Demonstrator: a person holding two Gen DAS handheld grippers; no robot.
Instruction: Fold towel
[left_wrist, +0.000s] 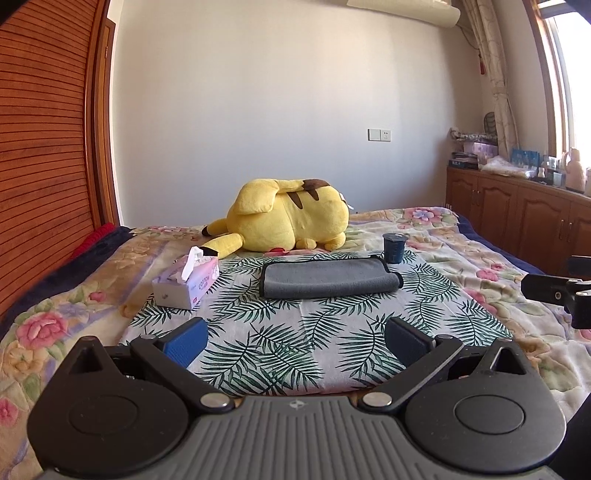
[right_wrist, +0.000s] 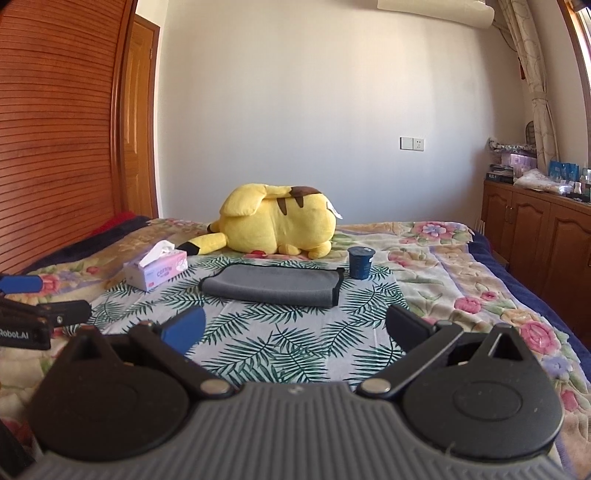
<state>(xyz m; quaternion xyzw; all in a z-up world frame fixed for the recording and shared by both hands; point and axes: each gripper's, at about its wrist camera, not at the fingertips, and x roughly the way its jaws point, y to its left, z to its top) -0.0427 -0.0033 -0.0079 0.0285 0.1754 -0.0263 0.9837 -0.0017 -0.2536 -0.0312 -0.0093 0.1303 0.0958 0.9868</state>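
A grey towel (left_wrist: 328, 277) with a dark hem lies folded into a flat strip on a palm-leaf cloth (left_wrist: 295, 332) on the bed; it also shows in the right wrist view (right_wrist: 273, 286). My left gripper (left_wrist: 295, 341) is open and empty, held well short of the towel over the near part of the cloth. My right gripper (right_wrist: 295, 328) is open and empty too, equally far back. Part of the right gripper shows at the right edge of the left wrist view (left_wrist: 557, 291), and part of the left gripper at the left edge of the right wrist view (right_wrist: 40, 314).
A tissue box (left_wrist: 186, 282) sits left of the towel, a dark blue cup (left_wrist: 394, 247) at its far right corner, a yellow plush toy (left_wrist: 291, 221) behind it. A floral bedspread (left_wrist: 517, 295) covers the bed. Wooden cabinets (left_wrist: 517, 214) stand right, a slatted wardrobe (left_wrist: 44, 166) left.
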